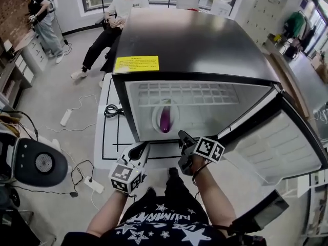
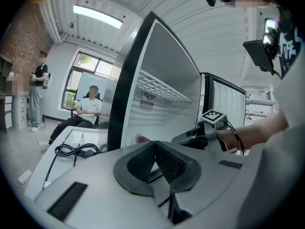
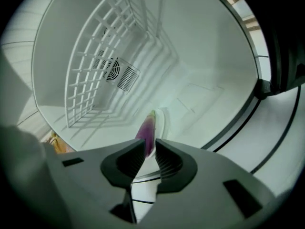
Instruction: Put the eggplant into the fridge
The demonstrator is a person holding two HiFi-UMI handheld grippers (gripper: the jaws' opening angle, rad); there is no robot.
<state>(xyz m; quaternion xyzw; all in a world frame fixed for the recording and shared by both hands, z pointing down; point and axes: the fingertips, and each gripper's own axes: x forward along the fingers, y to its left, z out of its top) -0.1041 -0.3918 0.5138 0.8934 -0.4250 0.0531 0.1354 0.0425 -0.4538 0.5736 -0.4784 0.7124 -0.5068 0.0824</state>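
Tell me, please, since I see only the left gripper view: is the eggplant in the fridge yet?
Observer: Yes. The head view shows the eggplant lying on a white plate on the floor of the fridge.
Operator: Is the right gripper holding it?
Observer: No. The right gripper has its jaws slightly apart with nothing between them; the eggplant lies beyond them.
Operator: Is anything on the fridge top?
Observer: A yellow label sits near its front edge.
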